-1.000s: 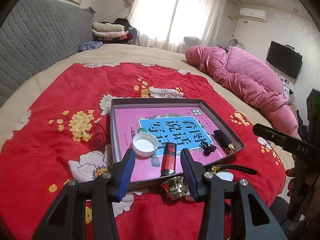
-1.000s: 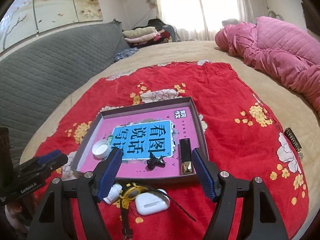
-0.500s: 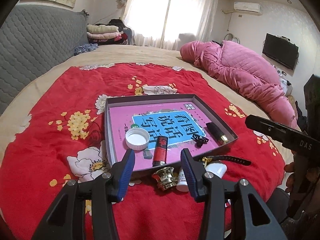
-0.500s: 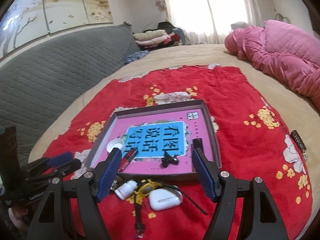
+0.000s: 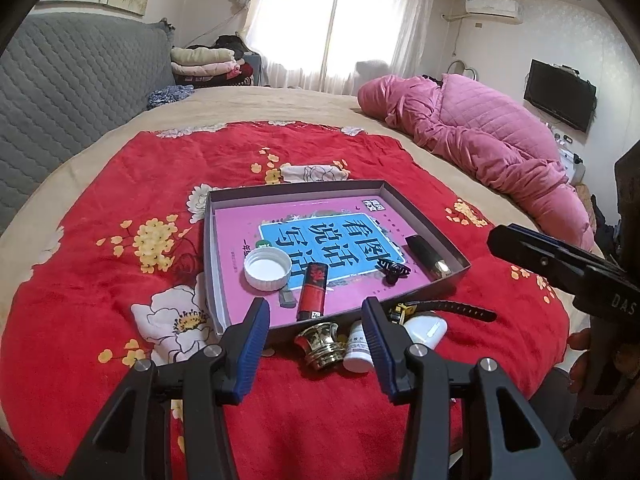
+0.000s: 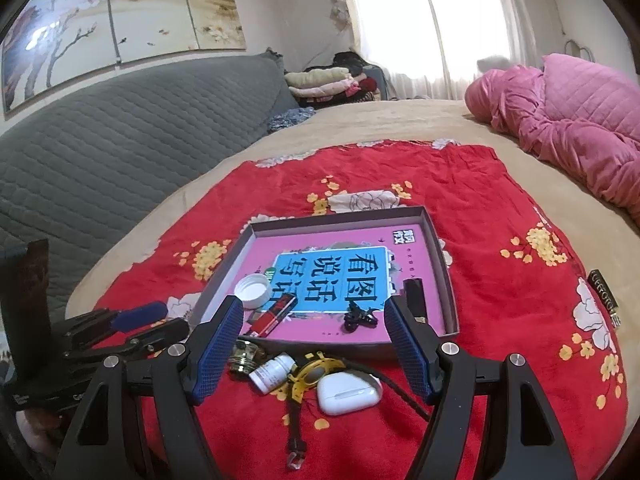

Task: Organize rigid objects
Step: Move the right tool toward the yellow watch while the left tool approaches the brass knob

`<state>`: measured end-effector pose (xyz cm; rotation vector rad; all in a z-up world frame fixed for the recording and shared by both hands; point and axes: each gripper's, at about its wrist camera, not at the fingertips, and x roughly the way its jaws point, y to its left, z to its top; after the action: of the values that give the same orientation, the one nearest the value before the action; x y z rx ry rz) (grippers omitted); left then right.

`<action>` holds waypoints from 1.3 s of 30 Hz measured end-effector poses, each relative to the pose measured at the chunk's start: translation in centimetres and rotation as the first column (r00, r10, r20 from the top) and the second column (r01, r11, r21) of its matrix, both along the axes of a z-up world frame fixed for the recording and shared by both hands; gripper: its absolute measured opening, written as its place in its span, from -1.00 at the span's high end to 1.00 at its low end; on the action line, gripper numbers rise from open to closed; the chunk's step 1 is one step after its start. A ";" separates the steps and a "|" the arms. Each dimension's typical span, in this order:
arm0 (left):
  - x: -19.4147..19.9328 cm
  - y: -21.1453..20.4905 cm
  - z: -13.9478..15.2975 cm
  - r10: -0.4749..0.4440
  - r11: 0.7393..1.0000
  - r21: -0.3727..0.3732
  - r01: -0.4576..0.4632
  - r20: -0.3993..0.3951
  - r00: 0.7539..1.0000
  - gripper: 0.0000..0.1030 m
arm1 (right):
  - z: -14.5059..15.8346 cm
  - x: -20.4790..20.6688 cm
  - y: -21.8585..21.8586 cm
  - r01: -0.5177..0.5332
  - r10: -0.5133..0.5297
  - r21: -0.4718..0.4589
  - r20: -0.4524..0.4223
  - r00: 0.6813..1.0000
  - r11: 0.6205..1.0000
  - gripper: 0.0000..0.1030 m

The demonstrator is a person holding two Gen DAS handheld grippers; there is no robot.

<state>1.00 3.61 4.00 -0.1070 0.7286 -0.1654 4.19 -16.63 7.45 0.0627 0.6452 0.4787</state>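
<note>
Now | left tongs (image 5: pixel 316 322) apart, gold cap (image 5: pixel 321 344) between | right tongs (image 6: pixel 316 336) apart, above earbud case (image 6: pixel 347 393)

Red floral blanket (image 5: pixel 120 208) spread under and beyond jaws. Pink quilt (image 5: pixel 480 128) far ahead, right of jaws. Grey headboard (image 6: pixel 120 128) left. Folded clothes (image 5: pixel 204 60) far ahead-left by curtained window (image 5: pixel 320 20). TV (image 5: pixel 560 98), air conditioner (image 5: pixel 494 8) on right wall
</note>
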 end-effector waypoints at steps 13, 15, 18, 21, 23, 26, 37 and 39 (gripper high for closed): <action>-0.5 -1.1 0.1 -0.017 1.000 0.015 0.017 -0.012 1.000 0.07 | 0.0 -1.5 0.2 -0.023 0.023 0.000 0.013 1.000 1.000 -0.45; -0.6 -1.1 0.0 -0.016 1.000 0.015 0.016 -0.018 1.000 0.07 | 0.0 -1.7 0.3 -0.027 0.027 -0.004 0.012 1.000 1.000 -0.45; -0.7 -1.1 0.0 -0.013 1.000 0.013 0.013 -0.023 1.000 0.07 | -0.1 -2.1 0.1 -0.031 0.031 -0.005 0.012 0.999 1.000 -0.45; -0.7 -1.2 -0.2 -0.008 1.000 0.019 0.008 -0.036 0.999 0.07 | -0.4 -2.3 -0.1 -0.031 0.031 -0.002 0.003 1.000 1.000 -0.45; -0.8 -1.3 -0.3 -0.007 1.000 0.023 0.008 -0.043 0.999 0.07 | -0.5 -2.4 -0.1 -0.029 0.029 -0.003 -0.002 1.000 1.000 -0.45; -0.9 -1.4 -0.4 -0.009 1.000 0.025 0.010 -0.049 0.999 0.07 | -0.6 -2.6 -0.2 -0.031 0.031 0.000 -0.004 1.000 1.000 -0.45; -1.3 -1.6 -1.0 -0.001 0.999 0.043 0.005 -0.100 0.995 0.07 | -1.6 -2.7 -0.3 -0.034 0.034 -0.023 -0.028 0.999 0.999 -0.45; -1.2 -1.6 -1.3 -0.005 0.999 0.043 0.010 -0.109 0.994 0.07 | -1.9 -2.8 -0.2 -0.038 0.037 -0.028 -0.040 0.999 0.999 -0.45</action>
<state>-0.22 2.02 2.74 -0.0725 0.8409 -0.1518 1.41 -16.86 5.50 0.0325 0.6927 0.5051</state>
